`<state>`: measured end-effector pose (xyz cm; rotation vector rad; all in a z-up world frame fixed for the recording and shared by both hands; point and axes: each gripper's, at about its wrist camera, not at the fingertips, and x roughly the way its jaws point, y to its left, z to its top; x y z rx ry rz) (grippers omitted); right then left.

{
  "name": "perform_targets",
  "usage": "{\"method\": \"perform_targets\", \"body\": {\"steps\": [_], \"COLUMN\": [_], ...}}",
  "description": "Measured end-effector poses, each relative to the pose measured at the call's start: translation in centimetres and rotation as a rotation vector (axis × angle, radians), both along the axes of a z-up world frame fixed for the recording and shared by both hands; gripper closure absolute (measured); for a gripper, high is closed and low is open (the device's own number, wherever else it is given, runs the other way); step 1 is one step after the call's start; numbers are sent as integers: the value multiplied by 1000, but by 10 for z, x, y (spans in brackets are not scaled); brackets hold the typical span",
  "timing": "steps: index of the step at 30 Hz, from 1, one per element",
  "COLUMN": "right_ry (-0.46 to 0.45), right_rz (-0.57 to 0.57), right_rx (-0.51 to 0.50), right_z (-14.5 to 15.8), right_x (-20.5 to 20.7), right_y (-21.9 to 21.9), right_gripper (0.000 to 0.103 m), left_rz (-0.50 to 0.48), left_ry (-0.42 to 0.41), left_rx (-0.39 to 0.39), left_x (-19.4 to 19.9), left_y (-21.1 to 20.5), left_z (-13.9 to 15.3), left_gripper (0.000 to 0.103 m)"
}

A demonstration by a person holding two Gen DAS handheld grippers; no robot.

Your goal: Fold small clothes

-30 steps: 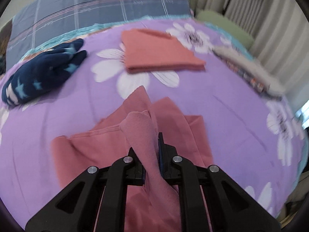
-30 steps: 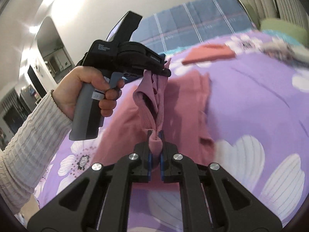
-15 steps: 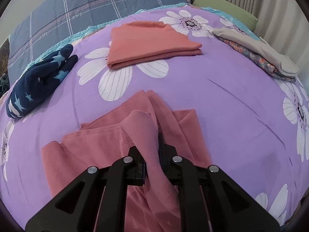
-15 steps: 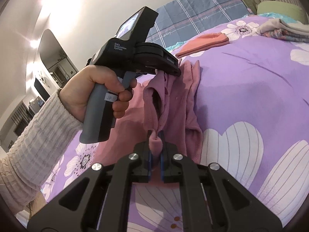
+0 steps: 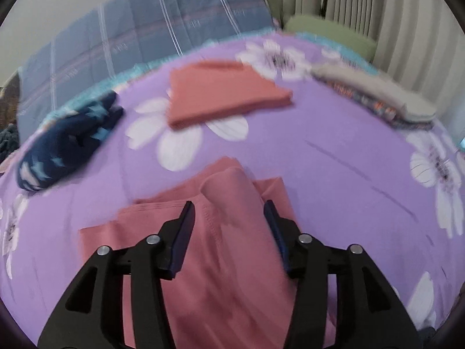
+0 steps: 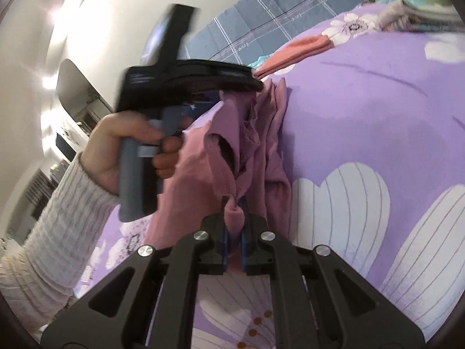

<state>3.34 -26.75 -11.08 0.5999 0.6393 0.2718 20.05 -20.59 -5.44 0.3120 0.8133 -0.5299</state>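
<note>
**Left fingers spread, right fingers pinching the pink garment**

Left wrist view: the left gripper point(image 5: 229, 221) has its fingers point(image 5: 183, 232) spread wide, holding nothing — a raised ridge of the pink garment point(image 5: 226, 203) sits between them without being clamped. The garment lies rumpled on the purple flowered bedspread point(image 5: 334, 151), filling the frame from the centre down to 6 o'clock. At 12 o'clock from it lies a folded salmon cloth point(image 5: 223, 96), well apart. At 10 o'clock is a dark blue star-patterned garment point(image 5: 66, 142), bunched up. At 2 o'clock, near the bed's edge, lies a grey and patterned pile of clothes point(image 5: 383, 99). A blue checked quilt point(image 5: 145, 35) runs along the far side. The picture is motion-blurred.

Right wrist view: the right gripper point(image 6: 234, 232) has its fingers closed tight on a bunched fold of the pink garment point(image 6: 232, 151), which stretches up from the pinch toward 12 o'clock. At 10 o'clock the person's left hand point(image 6: 128, 145) grips the handle of the left gripper point(image 6: 241, 87) — its tip is over the garment's upper end; its fingers are hidden here. The salmon cloth point(image 6: 296, 52) lies at 1 o'clock.
</note>
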Motion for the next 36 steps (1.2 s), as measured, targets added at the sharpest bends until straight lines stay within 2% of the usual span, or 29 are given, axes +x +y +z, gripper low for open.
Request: {"method": "perform_targets", "body": {"steps": [1, 3, 6, 9, 12, 16, 19, 23, 28, 31, 33, 36], "right_ry": [-8, -12, -3, 4, 7, 9, 5, 12, 40, 88, 120, 146], "right_rz": [16, 27, 27, 26, 21, 11, -3, -27, -56, -74, -95, -111], "right_rx": [14, 27, 50, 52, 25, 6, 7, -2, -3, -23, -74, -158], "right_z": [-1, -1, -3, -3, 0, 8, 14, 22, 24, 14, 6, 0], "right_x": [0, 0, 2, 3, 3, 2, 2, -1, -3, -4, -9, -18], "right_y": [0, 0, -2, -1, 2, 5, 6, 6, 7, 4, 3, 2], "right_gripper": [97, 97, 97, 97, 97, 97, 97, 97, 97, 97, 96, 95], "left_rz": [-11, -41, -29, -4, -7, -60, -54, 11, 40, 129, 188, 208], "left_ry": [-47, -94, -133, -116, -58, -47, -70, -126, -222, -246, -237, -205], "left_rx": [-31, -73, -75, -73, -58, 43, 100, 102, 208, 241, 225, 185], "left_x": [-15, -41, -87, -122, -157, -186, -186, -177, -183, -179, -177, -176], "left_y": [14, 40, 94, 139, 169, 169, 159, 149, 134, 148, 163, 178], "left_z": [12, 24, 25, 13, -10, -38, -50, -47, -57, -56, -51, -47], "left_gripper": [42, 37, 33, 32, 32, 32, 32, 32, 32, 32, 32, 30]}}
